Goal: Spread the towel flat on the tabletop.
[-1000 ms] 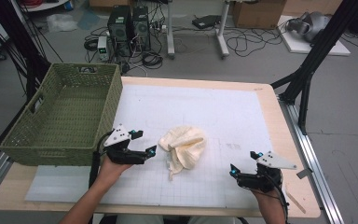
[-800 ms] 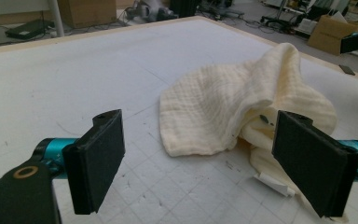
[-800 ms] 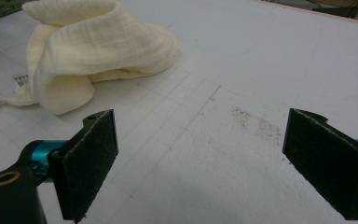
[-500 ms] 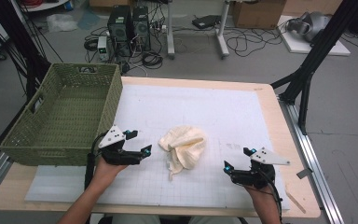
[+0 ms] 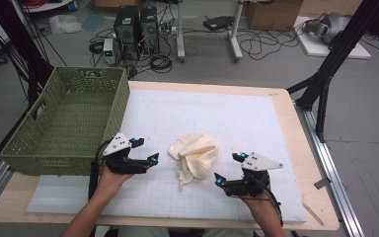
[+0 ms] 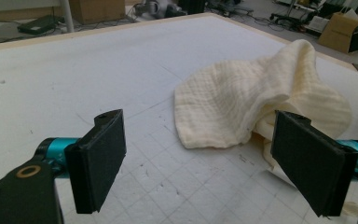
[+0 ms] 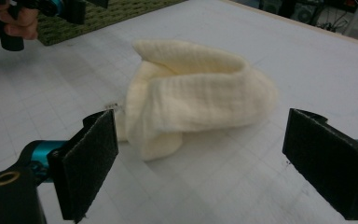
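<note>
Cloth [image 5: 193, 154] lies crumpled mid-mat, well clear of the basket [image 5: 64, 123]. My left gripper [image 5: 145, 153] sits just left of the cloth, my right gripper [image 5: 227, 170] just right of it, both with jaws spread wide and empty. The left looks slightly nearer, facing the cloth's edge.

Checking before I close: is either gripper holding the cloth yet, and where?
Nothing is held. The left gripper and right gripper are both open, either side of the crumpled cloth, not touching it.

Grey floor [image 5: 276, 64] — cables, boxes
</note>
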### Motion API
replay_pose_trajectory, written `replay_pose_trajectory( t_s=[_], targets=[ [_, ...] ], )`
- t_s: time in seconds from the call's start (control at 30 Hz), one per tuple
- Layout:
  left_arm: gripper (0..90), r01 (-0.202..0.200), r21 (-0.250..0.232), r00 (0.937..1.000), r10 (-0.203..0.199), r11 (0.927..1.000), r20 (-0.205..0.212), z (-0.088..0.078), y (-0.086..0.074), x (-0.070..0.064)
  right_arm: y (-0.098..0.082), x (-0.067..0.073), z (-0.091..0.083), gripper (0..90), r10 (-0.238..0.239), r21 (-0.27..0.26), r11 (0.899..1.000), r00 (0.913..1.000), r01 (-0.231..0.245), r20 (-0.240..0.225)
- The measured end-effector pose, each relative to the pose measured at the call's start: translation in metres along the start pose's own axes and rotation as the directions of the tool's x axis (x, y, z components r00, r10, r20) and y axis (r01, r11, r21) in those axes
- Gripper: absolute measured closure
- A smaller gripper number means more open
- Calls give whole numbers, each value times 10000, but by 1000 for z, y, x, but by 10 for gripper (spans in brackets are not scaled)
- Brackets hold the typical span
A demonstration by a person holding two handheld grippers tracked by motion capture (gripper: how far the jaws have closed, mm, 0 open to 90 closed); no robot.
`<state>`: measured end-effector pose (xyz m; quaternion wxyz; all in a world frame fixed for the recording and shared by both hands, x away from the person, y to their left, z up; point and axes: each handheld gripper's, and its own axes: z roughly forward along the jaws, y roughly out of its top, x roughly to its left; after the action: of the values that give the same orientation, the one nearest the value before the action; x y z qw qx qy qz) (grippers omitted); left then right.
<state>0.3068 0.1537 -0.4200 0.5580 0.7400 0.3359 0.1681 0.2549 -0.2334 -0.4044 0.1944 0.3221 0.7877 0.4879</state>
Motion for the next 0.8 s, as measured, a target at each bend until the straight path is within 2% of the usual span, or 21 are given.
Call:
replay_pose_trajectory(
  t_s=[0.07,0.1,0.17,0.33,0.53,0.63,0.7,0.8],
  targets=[
    [184,3,-22,10000,-3,10000,24,-1,0,1,6,6,6,104,-241,-123,9996,9997,241,38],
    [184,5,-16,10000,-5,10000,33,-1,0,1,8,8,10,143,-352,-167,9992,9994,351,-61],
    [185,15,20,10000,-15,10000,17,-1,-1,1,11,12,15,161,-548,-160,9984,9982,544,-244],
    [189,78,110,10000,-78,9999,-10,0,-3,3,18,18,27,259,-1123,143,9934,9910,1136,-735],
    [196,137,193,9999,-138,9997,27,3,-4,4,27,24,50,416,-1441,629,9862,9814,1529,-1269],
    [202,150,256,9999,-152,9996,64,4,-5,5,33,30,66,505,-1859,886,9759,9724,1994,-1409],
    [205,144,305,9999,-145,9994,32,5,-6,5,35,33,76,529,-1984,1222,9686,9695,2164,-1441],
    [207,208,334,9998,-209,9992,30,6,-7,5,36,34,93,554,-2194,1928,9520,9692,2377,-1115]
  ],
)
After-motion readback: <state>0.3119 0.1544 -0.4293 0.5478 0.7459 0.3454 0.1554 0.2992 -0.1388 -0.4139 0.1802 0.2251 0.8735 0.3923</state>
